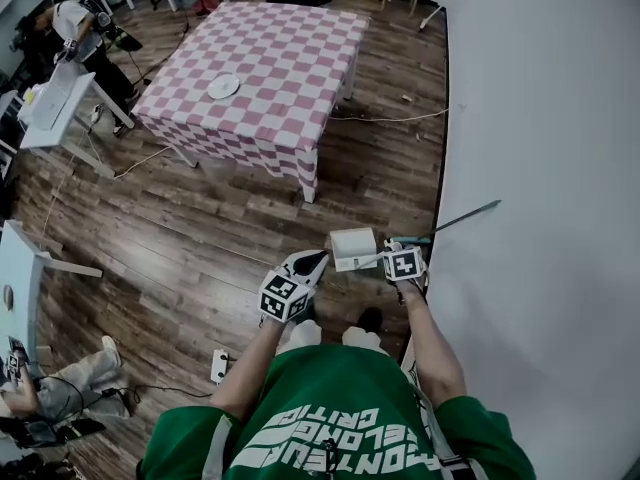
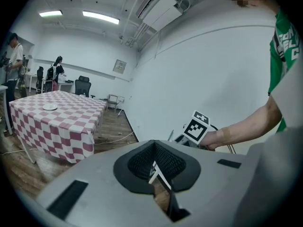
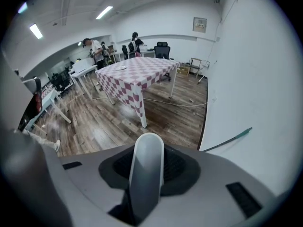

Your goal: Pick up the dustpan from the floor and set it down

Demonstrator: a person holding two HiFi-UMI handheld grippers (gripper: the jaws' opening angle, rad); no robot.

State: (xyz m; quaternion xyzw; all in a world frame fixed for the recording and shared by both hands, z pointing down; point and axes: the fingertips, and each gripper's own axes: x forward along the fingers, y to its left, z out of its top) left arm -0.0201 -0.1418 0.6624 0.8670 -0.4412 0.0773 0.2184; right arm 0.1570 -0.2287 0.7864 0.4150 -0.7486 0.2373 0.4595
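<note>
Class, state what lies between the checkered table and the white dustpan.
Only bare wood floor lies between the checkered table and the dustpan; the head view shows this stretch.

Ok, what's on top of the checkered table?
A single white plate sits on the pink-and-white checkered tablecloth, toward its left side in the head view. Nothing else shows on it. The tabletop itself is covered by the cloth, so it cannot be seen.
</note>
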